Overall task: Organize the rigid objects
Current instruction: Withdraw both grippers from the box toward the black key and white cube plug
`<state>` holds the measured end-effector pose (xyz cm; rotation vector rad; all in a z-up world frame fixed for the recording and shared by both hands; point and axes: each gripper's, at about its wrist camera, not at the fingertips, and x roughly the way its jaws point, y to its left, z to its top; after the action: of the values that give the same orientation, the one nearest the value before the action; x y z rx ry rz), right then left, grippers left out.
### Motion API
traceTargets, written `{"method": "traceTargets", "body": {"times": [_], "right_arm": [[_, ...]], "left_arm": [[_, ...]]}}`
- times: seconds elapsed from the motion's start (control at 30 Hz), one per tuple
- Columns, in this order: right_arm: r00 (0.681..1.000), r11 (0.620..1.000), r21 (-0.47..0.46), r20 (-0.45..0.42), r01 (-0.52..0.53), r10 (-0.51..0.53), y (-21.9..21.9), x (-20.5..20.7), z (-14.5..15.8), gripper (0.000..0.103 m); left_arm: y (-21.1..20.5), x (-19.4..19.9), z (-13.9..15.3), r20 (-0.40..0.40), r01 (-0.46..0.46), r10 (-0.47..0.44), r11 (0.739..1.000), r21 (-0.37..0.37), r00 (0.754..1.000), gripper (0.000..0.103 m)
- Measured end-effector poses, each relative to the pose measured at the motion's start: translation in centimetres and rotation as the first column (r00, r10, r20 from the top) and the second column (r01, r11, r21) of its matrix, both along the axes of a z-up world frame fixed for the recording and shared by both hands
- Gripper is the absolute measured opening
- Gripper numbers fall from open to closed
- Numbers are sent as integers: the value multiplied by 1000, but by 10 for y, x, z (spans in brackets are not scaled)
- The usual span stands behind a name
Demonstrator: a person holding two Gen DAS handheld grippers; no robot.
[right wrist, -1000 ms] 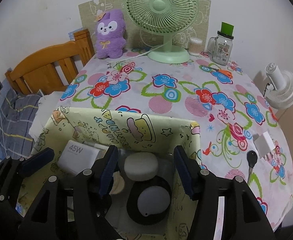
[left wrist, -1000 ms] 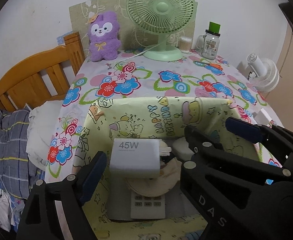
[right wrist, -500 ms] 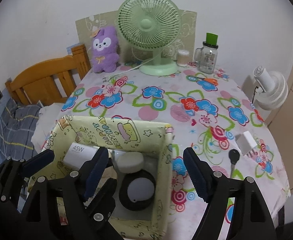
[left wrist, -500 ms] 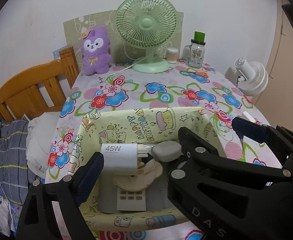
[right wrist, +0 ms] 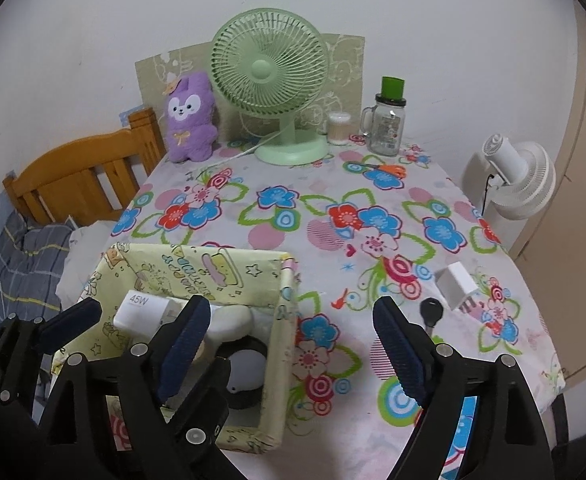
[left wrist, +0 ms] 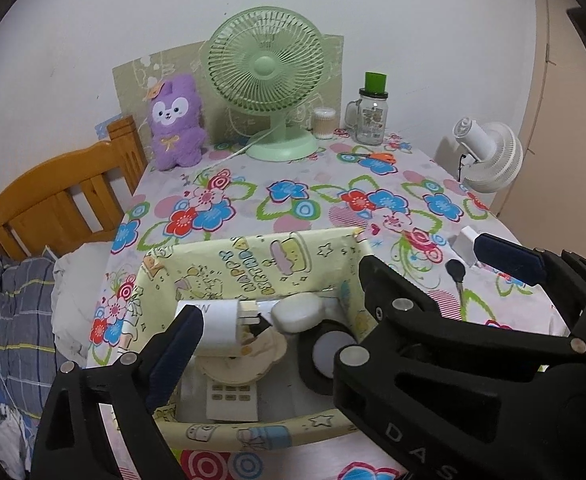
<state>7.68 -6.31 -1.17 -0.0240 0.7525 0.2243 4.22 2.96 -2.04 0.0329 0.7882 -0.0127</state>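
A yellow cartoon-print box stands on the near left of the flowered table. In it lie a white 45W charger, a white oval case, a black round speaker, a cream round piece and a white remote. A small white plug adapter and a black key lie on the cloth to the right of the box. My left gripper is open and empty above the box. My right gripper is open and empty above the box's right wall.
At the back of the table stand a green desk fan, a purple plush, a glass jar with green lid, a cotton-swab tub and orange scissors. A white fan stands right; a wooden bed left.
Both grippers have pulled back and up from the box. The 45W charger that sat between the left fingers now lies in the box. The right gripper has shifted right toward the adapter and key.
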Motion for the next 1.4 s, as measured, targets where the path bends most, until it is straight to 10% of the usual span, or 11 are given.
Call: {"method": "traceTargets", "body": {"times": [1.4], "right_arm": [[984, 984, 23, 28, 176, -177, -124, -11, 7, 92]], "left_arm": [[-119, 5, 10, 26, 171, -171, 985, 17, 985, 97]]}}
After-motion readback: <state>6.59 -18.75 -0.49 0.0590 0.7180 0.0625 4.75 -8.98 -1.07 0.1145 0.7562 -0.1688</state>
